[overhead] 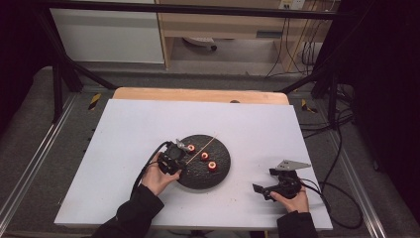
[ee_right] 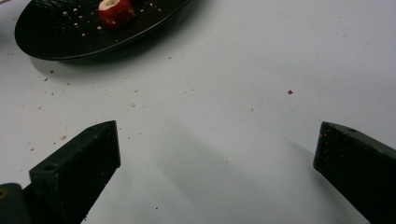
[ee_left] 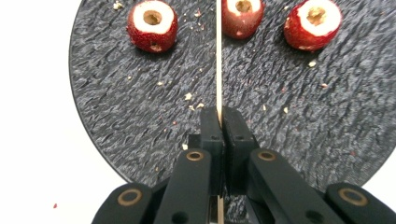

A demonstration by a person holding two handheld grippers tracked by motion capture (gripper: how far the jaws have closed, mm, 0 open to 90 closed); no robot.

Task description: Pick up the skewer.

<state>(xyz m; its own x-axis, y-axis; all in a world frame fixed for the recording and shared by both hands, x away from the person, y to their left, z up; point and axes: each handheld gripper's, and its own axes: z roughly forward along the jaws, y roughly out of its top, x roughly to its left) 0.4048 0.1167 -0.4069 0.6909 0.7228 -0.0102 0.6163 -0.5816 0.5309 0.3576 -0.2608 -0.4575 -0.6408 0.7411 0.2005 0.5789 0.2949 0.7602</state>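
A round black textured plate (overhead: 220, 166) lies on the white table. On it sit three red fruit pieces with pale hollow cores (overhead: 191, 148) (overhead: 204, 156) (overhead: 212, 165). My left gripper (overhead: 174, 157) rests at the plate's left rim, shut on a thin wooden skewer (overhead: 205, 144) that points up and right over the plate. In the left gripper view the skewer (ee_left: 218, 60) runs straight up between the fruit pieces (ee_left: 152, 19) (ee_left: 242, 12) (ee_left: 313, 18). My right gripper (overhead: 265, 189) sits on the table at the lower right, open, with nothing between its fingers (ee_right: 86, 161).
Crumbs are scattered on the white table (overhead: 138, 129) and on the plate (ee_right: 56, 39). A black cable (overhead: 341, 208) trails off the right edge. A wooden strip (overhead: 198, 94) borders the table's far side.
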